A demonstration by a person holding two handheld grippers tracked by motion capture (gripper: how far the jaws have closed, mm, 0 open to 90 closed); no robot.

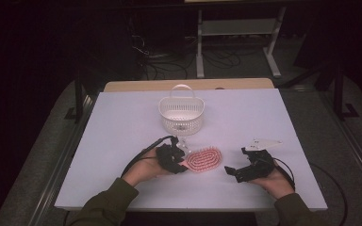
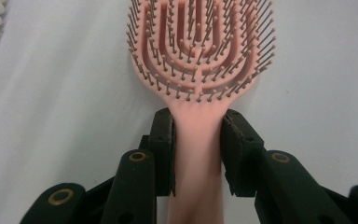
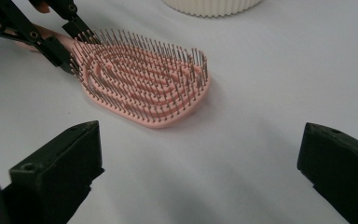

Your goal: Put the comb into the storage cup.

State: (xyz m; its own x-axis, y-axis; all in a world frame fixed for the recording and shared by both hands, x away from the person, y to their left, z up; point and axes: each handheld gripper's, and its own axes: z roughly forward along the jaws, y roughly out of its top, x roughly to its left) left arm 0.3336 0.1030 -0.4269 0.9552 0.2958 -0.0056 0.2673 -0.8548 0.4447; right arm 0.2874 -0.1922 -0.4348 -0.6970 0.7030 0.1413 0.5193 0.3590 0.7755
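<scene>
brush (image 1: 204, 160): flat near table (image 1: 264, 113) front edge, bristles up, handle toward left | left gripper (image 1: 175, 161): pinching handle | right gripper (image 1: 230, 170): spread wide, empty, just right of head | basket (image 1: 181, 114): behind brush

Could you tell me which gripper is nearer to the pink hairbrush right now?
The left. The left gripper has its jaws on either side of the pink hairbrush handle, pads against it. The right gripper rests on the table beside the brush head, jaws open, apart from it.
</scene>
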